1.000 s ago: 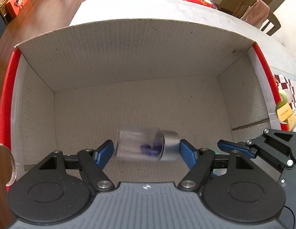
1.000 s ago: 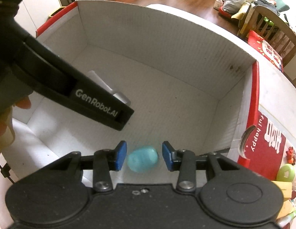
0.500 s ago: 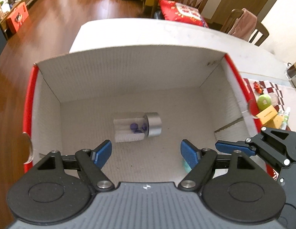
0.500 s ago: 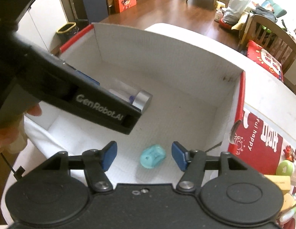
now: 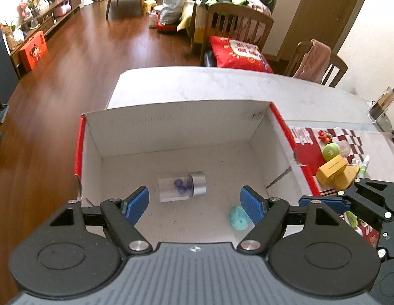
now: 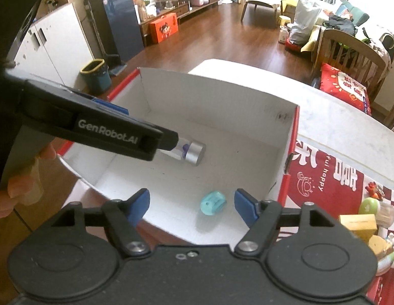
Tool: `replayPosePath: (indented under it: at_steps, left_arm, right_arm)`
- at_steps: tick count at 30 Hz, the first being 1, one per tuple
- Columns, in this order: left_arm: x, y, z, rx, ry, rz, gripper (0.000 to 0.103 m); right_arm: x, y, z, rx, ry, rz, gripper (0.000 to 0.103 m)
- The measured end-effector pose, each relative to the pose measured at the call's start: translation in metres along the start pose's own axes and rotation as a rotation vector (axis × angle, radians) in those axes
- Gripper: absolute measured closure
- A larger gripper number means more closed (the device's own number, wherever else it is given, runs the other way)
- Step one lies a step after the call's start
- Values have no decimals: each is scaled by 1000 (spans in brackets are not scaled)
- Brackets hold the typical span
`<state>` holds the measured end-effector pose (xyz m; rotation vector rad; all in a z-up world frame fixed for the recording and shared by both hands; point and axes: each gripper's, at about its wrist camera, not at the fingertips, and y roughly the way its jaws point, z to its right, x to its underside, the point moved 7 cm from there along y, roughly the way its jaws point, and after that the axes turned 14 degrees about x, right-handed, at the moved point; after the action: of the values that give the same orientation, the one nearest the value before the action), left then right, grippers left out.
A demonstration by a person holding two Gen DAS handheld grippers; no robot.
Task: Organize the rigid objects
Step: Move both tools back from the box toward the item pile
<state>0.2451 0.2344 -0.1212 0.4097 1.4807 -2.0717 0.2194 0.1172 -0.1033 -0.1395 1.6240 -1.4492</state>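
A white cardboard box with red outer sides (image 5: pixel 171 127) (image 6: pixel 222 101) stands on the table. On its floor lies a clear jar with a silver cap and purple beads (image 5: pixel 181 186) (image 6: pixel 194 152). A small turquoise object (image 5: pixel 239 218) (image 6: pixel 213 202) lies near the box's front right. My left gripper (image 5: pixel 195 203) is open and empty, held above the box. My right gripper (image 6: pixel 192 204) is open and empty above the box's near edge. The left gripper's body crosses the right wrist view and hides part of the jar.
To the right of the box, on a red and checked cloth (image 5: pixel 308 152) (image 6: pixel 331 185), lie a green round item (image 5: pixel 330 151), yellow blocks (image 5: pixel 332 169) (image 6: pixel 357 225) and other small things. Chairs (image 5: pixel 237 25) stand beyond the white table (image 5: pixel 222 84).
Both grippers let go inside the box: the jar from the left, the turquoise object from the right. Both then opened wider and rose up and back, above the box.
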Motion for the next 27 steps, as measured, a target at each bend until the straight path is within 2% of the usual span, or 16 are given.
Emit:
replayPosePath:
  at_steps: [14,20,24,25,27]
  left_arm:
    - [23,-49,51,7,105,101,24]
    - [32,-58,75,15,128,128,24]
    - [39,-61,91,-5,144,166,23]
    - [41,-62,95,-15,145,179,19]
    - [44,-62,105,-34,149,212,17]
  right_arm:
    - [26,-61,18,-43,64,119,13]
    - [38,-84,36,-64,113,178,7]
    - [44,-99,52,-70,138,231,2]
    - [47,-103,55,-69,145,245,2]
    - [55,-111,65,-73,156,276,1]
